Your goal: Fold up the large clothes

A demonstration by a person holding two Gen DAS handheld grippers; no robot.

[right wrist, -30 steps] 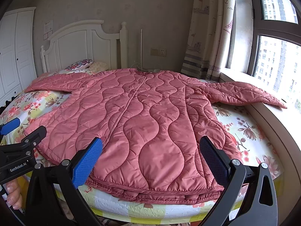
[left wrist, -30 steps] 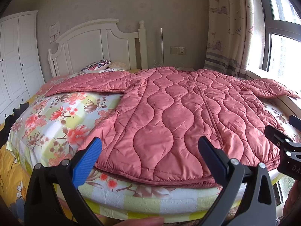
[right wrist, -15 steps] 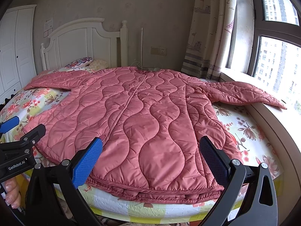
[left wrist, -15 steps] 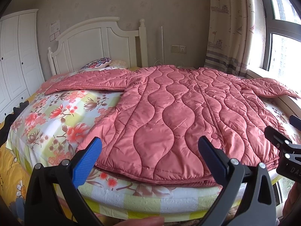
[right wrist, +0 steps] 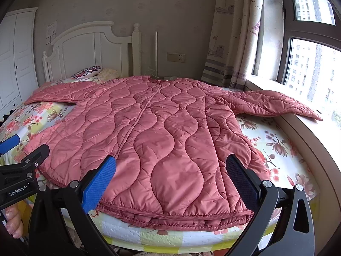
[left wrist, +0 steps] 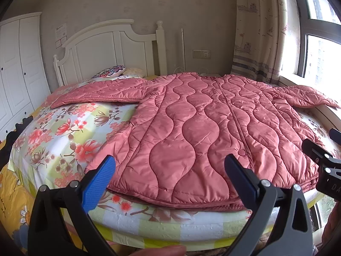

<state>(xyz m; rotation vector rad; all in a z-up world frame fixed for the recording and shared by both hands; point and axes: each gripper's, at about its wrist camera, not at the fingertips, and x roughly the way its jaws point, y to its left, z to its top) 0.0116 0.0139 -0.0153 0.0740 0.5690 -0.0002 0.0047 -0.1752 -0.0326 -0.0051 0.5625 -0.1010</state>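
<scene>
We take the quilted jacket (left wrist: 202, 132) as landmark: it lies flat, front up, spread across the bed (left wrist: 64, 128), hem at the near edge, nothing folded yet.

Left of jacket: wardrobe (left wrist: 19, 64), headboard (left wrist: 106, 49) behind, pillow (left wrist: 110, 72) just beside the left sleeve (left wrist: 98, 93), which lies stretched out on the floral sheet. Left gripper (left wrist: 170, 178) hangs short of the hem, jaws spread wide, holding nothing.

Right of jacket: right gripper (right wrist: 171, 179) also released and empty, just short of the hem. Right sleeve (right wrist: 272, 104) reaches off the mattress onto the window ledge (right wrist: 309, 136); curtain (right wrist: 230, 32) behind it.

Risks, our judgement:
- Padded, slick fabric; a shallow pinch may catch the top layer only and the back stays down.
- Hem sits at the mattress edge, so a pull toward us could slide the whole jacket off.
- Sleeve on the ledge may snag or drag when folded in.
- The grippers are near each other at the hem and could clash.

Nothing lies on the jacket; the path to the hem looks free.
</scene>
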